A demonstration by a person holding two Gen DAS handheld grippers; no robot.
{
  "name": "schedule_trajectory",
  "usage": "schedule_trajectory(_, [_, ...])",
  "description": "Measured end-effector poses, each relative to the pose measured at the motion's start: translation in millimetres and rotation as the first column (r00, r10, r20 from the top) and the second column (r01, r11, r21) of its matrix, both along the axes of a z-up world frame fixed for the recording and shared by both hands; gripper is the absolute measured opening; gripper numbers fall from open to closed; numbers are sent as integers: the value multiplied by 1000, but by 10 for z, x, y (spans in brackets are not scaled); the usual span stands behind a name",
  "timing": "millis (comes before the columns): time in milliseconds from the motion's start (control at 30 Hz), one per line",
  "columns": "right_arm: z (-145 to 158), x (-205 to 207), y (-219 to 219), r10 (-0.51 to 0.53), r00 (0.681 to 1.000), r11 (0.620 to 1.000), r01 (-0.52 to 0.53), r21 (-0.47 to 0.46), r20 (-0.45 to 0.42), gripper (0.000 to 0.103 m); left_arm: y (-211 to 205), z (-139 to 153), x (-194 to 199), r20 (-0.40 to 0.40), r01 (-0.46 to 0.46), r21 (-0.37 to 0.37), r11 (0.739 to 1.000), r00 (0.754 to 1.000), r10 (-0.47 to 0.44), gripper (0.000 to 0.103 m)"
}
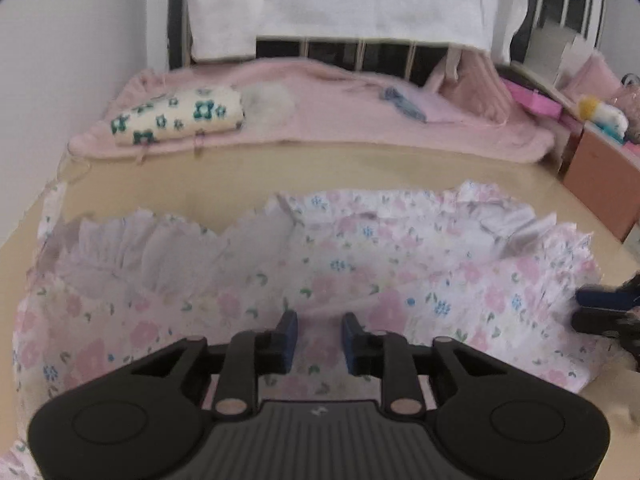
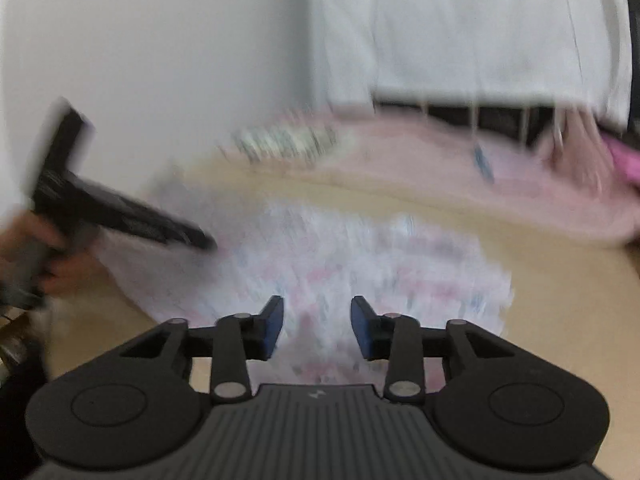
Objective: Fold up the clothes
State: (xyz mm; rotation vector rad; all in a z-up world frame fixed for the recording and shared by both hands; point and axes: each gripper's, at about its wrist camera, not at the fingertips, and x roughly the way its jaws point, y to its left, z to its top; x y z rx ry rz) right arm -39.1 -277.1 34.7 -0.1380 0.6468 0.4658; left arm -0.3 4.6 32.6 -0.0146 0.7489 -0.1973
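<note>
- Garment: a floral, ruffle-edged piece lies on the tan table, spread wide across the near half. Its ruffled hem runs along the far edge, and part of it on the left appears turned over on itself.
- Left gripper: jaws slightly spread, with a clear gap between the blue pads. It hovers just above the cloth near the middle of the near edge. No fabric is pinched between the pads.
- Right gripper: jaws slightly spread, nothing between the pads. It hangs over the right part of the garment. The right wrist view is heavily blurred, so contact with the cloth cannot be confirmed.
- Each gripper shows in the other's view: the right one at the garment's right edge, the left one held by a hand at the left.
- Done so far, by judgement: the garment is laid out, possibly with one fold started. It is not a compact folded shape yet.
- A folded floral item rests on the pink blanket at the far side, which suggests one finished piece.
- Remaining: grip the edges, complete the folds, then set the garment aside.
</note>
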Motion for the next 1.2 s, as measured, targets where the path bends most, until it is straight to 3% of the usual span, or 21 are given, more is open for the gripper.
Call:
schedule_trajectory(67, [-90,129,-45,-105,993,994,106,10,-56,20,54,-19,-73,12,-1,-5,1000,1000,1,18])
schedule_trajectory(133, [-111,77,-173,-156,984,983,164,85,-89,14,68,-30,-171,24,11,18,1000,1000,-12,19])
schedule_trajectory(167, [-116,26,-182,-172,981,980,180,88,-92,9,62,-31,-233,29,15,35,999,999,-16,19])
schedule_trajectory(300, [-111,-292,-129,-198,977,977,203,58,-82,9,-11,-57,-514,63,37,80,996,997,-42,20])
schedule_trajectory(400, [-20,-547,-139,-197,975,977,204,64,-100,10,-50,-18,-585,33,28,84,996,999,-31,20])
schedule_trajectory(467, [115,-632,-93,-175,984,977,178,114,-43,10,-74,-11,-551,25,24,84,996,999,-26,20])
schedule_trajectory(567, [236,-584,65,-162,985,982,155,107,54,10,-94,-19,-528,29,10,87,996,1000,-13,20])
schedule_trajectory(700, [65,-178,-96,-253,967,962,256,95,-45,9,-91,-39,-556,49,1,87,996,999,-5,22])
schedule_trajectory(800, [-45,-26,-474,-340,932,911,359,201,-126,3,-83,-21,-525,38,-6,94,996,999,2,24])
schedule_trajectory(833, [-37,-30,-534,-349,926,903,373,214,-141,3,-94,2,-512,22,-12,107,994,1000,10,30])
schedule_trajectory(867, [16,-90,-529,-355,928,906,372,204,-116,5,-106,37,-504,12,-17,103,995,1000,15,36])
schedule_trajectory(933, [145,-241,-487,-360,932,916,361,175,-41,6,-132,133,-498,4,-20,61,998,1000,19,36])
schedule_trajectory(1033, [224,-343,-269,-221,975,955,217,201,-2,6,-392,214,-473,26,60,0,998,998,-60,38])
schedule_trajectory(1100, [148,-288,45,-128,992,982,126,143,5,6,-661,168,-432,42,111,49,993,993,-113,38])
schedule_trajectory(1167, [19,-209,271,-110,994,993,108,47,22,6,-848,54,-405,55,108,171,979,991,-119,36])
schedule_trajectory(1200, [-47,-165,330,-117,993,993,117,-2,32,6,-850,2,-401,64,98,192,976,992,-112,37])
